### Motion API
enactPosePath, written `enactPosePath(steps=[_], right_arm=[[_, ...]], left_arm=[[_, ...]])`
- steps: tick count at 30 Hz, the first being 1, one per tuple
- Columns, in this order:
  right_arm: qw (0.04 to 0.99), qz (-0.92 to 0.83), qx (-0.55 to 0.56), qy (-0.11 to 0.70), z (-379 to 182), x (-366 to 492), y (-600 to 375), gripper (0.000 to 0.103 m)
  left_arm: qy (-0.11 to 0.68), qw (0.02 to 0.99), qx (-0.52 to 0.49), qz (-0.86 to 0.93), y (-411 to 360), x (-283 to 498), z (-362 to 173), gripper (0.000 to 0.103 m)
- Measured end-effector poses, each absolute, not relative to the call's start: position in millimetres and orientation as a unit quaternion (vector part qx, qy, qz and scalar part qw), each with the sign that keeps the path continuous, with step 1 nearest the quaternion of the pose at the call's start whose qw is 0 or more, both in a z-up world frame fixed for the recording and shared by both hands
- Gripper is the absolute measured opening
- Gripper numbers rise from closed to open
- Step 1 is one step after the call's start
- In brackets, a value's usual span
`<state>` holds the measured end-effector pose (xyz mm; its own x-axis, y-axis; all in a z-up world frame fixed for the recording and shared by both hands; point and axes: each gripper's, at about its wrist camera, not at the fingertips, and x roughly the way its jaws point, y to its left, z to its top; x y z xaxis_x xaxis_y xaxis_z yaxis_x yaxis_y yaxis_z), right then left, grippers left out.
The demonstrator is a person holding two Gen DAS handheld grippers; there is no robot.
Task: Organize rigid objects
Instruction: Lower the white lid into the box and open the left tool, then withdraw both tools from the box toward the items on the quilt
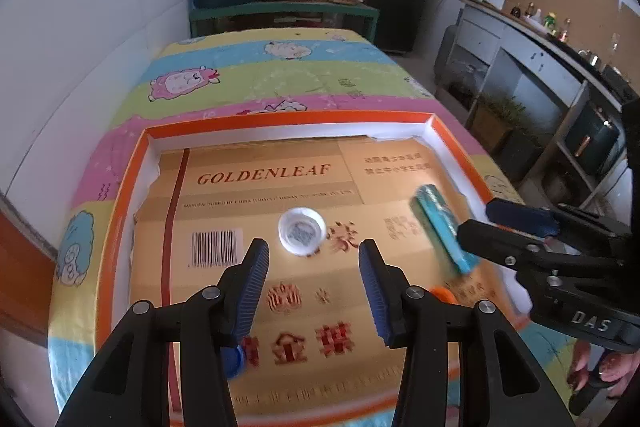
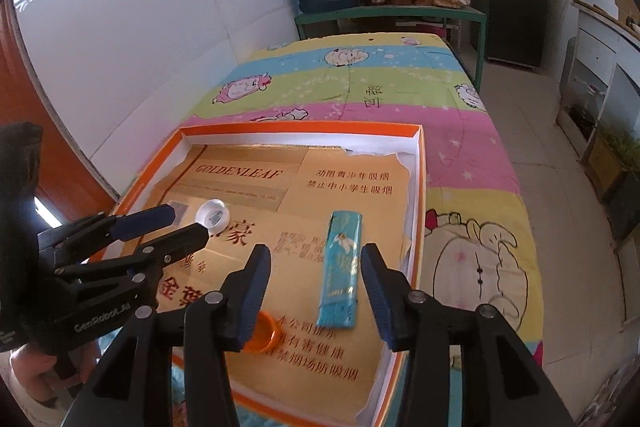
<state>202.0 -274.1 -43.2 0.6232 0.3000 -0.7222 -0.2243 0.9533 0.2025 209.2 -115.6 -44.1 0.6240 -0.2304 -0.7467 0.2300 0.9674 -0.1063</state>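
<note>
Teal lighter lies in the orange tray between the right gripper's spread fingers.

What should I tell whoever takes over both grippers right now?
Left gripper: open, holding nothing, lined up on the white cap.
Right gripper: open, holding nothing, either side of the teal lighter.
All loose items lie in the orange tray on the gold cardboard: white cap, teal lighter, an orange cap near the right gripper, a blue cap under the left fingers.
Done: nothing gripped yet.
Left: pick up and sort each piece.
</note>
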Motion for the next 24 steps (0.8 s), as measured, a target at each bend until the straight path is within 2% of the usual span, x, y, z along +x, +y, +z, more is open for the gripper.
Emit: enactPosePath(steps=[24], right_arm=[[0.908, 0.138, 0.042, 0.392, -16.0, 108.1, -242.1, 0.047]], left_arm=[[0.384, 0.918, -0.044, -0.093, -58.4, 98.1, -0.8, 0.048]])
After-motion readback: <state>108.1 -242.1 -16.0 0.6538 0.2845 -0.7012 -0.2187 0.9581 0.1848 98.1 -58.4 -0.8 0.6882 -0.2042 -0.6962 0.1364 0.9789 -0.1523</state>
